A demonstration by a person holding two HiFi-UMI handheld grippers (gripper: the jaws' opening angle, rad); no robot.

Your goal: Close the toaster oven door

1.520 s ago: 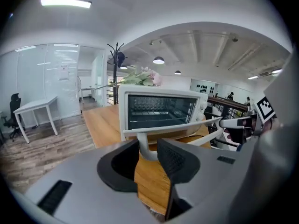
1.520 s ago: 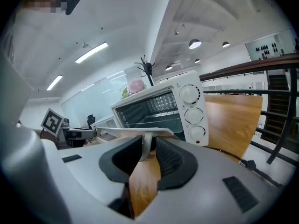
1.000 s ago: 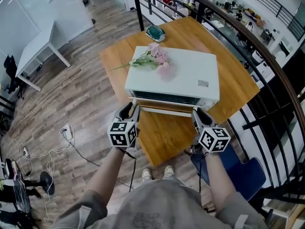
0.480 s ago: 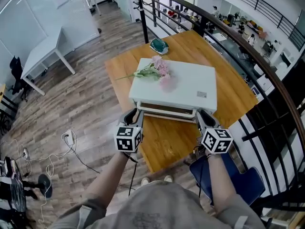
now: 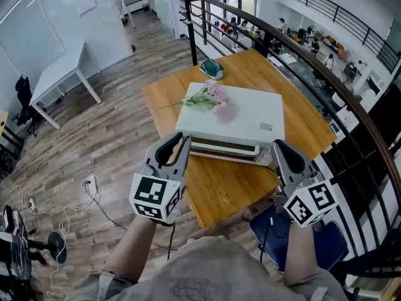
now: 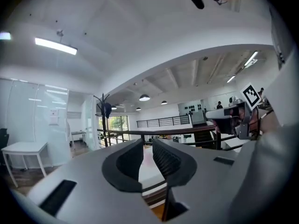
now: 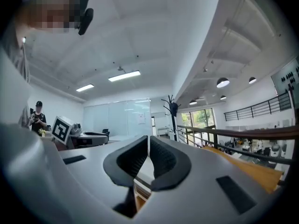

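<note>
Hovering just in front of the toaster oven (image 5: 233, 113), with nothing held.
Head view: finds the oven straight ahead on the table (image 5: 225, 190), long side across, door (image 5: 224, 146) seemingly up, with left gripper (image 5: 175, 148) and right gripper (image 5: 282, 152) equally near its front corners. Left gripper view: shows jaws closing, narrow gap, empty. Right gripper view: shows jaws closing, tips together, empty.

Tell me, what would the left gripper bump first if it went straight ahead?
Probably the toaster oven, near its front corner on that side, seen just past the fingertips. The left gripper is closing its jaws with nothing between them. Depth is hard to judge.
</note>
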